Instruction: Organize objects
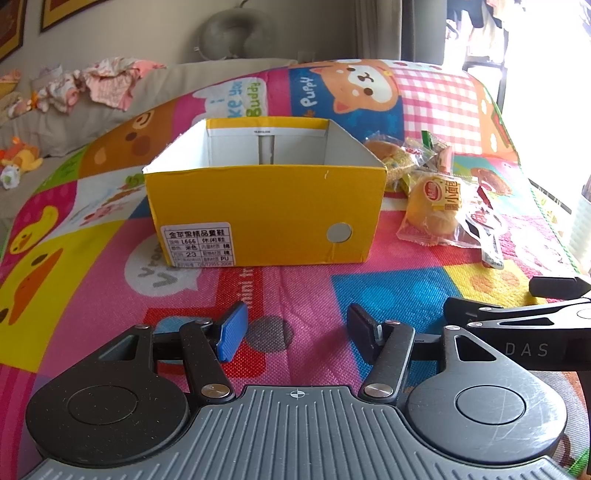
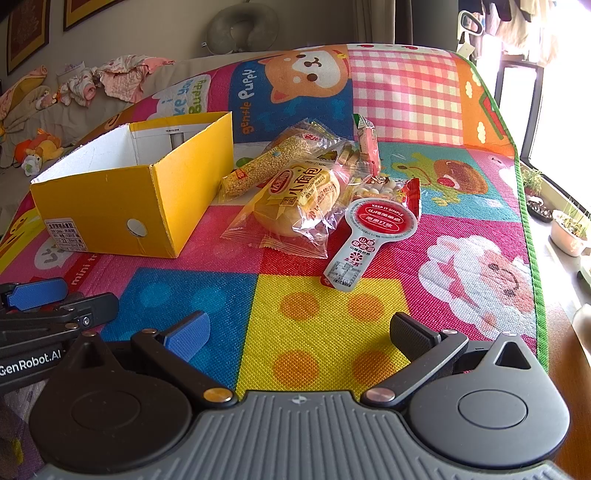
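An open yellow shoe box (image 1: 264,206) (image 2: 122,199) stands on a colourful cartoon mat (image 2: 325,332), with nothing visible inside it. Right of it lies a pile of wrapped snacks: a bread bun in clear wrap (image 2: 299,206) (image 1: 439,206), a grain bar (image 2: 266,166), a red spoon-shaped pack (image 2: 373,229) and a pink pack (image 2: 367,147). My left gripper (image 1: 295,334) is open and empty, in front of the box. My right gripper (image 2: 299,336) is open and empty, in front of the snacks.
The mat's green edge (image 2: 532,236) drops off at the right toward a window with plant pots (image 2: 569,229). A grey sofa with clothes (image 2: 110,79) and toys (image 2: 40,147) lies at the back left. A neck pillow (image 2: 242,27) is behind.
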Demonstrator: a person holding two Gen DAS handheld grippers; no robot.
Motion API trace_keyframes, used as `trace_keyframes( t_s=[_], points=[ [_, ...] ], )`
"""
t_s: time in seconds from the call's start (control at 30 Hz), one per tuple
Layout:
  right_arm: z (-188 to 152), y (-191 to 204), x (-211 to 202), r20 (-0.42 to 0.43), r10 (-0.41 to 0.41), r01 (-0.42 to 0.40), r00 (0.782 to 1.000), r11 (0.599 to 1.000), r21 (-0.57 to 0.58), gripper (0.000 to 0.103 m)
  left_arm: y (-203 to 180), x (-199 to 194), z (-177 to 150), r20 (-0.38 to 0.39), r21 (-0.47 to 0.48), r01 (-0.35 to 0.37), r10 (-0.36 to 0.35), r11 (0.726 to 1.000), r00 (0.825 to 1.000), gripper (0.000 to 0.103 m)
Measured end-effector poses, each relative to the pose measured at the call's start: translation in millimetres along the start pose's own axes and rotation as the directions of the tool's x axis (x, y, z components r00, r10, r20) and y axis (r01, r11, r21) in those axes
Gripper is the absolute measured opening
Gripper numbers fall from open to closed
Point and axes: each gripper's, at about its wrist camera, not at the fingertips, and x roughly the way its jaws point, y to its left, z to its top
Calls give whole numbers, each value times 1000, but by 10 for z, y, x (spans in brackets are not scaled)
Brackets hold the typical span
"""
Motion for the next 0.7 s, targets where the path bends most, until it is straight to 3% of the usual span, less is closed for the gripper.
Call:
trace_keyframes(
  t_s=[0.7],
  points=[
    [13, 8, 12, 1, 5, -5, 1000, 1000, -15, 103, -27, -9, -4, 2, 11, -10, 10, 1000, 1000, 64]
  ],
)
